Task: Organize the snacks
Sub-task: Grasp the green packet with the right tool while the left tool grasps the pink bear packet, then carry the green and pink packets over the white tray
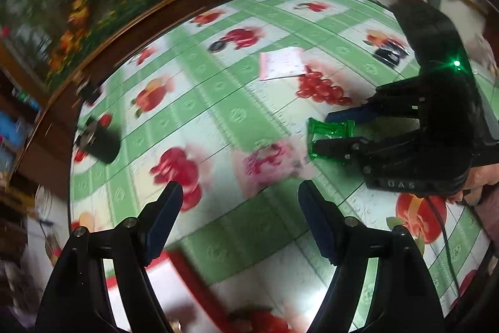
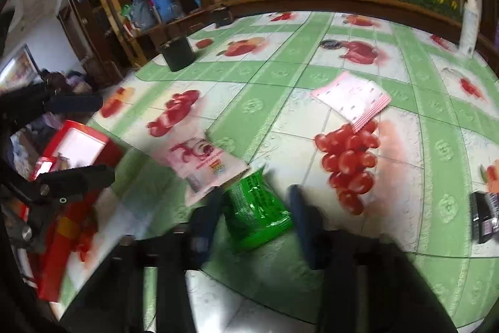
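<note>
Green snack packet [image 2: 255,208] between spread right hand-held gripper [image 2: 252,202] fingers; left hand-held gripper [image 1: 240,208] spread; print unreadable.

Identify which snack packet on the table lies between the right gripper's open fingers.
The green packet: it sits between the right gripper fingers, while the pink character packet and the pink-striped white packet lie farther off.

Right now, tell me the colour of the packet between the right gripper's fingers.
Bright green packet, clearest in the right wrist view.
</note>
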`<action>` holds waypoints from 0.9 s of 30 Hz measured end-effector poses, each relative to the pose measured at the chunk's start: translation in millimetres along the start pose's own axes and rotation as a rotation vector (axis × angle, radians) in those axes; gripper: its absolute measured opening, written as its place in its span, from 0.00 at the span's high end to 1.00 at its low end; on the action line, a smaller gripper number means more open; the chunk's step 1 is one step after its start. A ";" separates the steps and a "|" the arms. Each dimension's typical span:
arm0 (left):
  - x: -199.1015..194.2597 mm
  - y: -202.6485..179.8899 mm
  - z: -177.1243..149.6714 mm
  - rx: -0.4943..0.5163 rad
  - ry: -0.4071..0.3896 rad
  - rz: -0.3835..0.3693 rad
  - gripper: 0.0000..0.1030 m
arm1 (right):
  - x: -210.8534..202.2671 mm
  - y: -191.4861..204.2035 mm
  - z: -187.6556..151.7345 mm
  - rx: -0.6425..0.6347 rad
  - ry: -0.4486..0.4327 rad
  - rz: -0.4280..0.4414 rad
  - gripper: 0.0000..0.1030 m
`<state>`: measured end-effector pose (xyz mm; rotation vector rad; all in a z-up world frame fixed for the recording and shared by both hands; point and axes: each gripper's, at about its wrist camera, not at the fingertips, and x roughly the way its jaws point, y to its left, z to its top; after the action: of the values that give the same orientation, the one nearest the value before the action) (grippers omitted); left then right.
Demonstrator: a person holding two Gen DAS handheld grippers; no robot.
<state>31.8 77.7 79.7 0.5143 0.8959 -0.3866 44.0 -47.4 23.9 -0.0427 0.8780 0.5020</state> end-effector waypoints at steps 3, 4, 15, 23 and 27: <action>11.3 -9.8 8.6 0.065 0.009 -0.016 0.26 | -5.6 -10.3 -1.2 0.018 0.003 -0.042 0.68; 18.1 -13.9 12.5 0.087 0.013 -0.021 0.26 | -7.4 -19.8 0.7 0.063 0.001 -0.054 0.69; 73.4 -22.7 32.4 -0.027 0.098 0.003 0.26 | -23.1 -76.1 -2.0 0.333 -0.040 -0.046 0.68; 69.0 -27.2 24.7 -0.123 0.089 -0.059 0.67 | -22.1 -81.6 -1.2 0.373 -0.038 -0.018 0.68; 56.7 -40.7 11.6 -0.101 0.085 -0.057 0.71 | -22.0 -82.5 -1.2 0.386 -0.038 0.010 0.68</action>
<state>50.3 32.1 28.9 0.4152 1.0089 -0.3712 67.6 -129.5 25.8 0.3230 0.9255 0.3352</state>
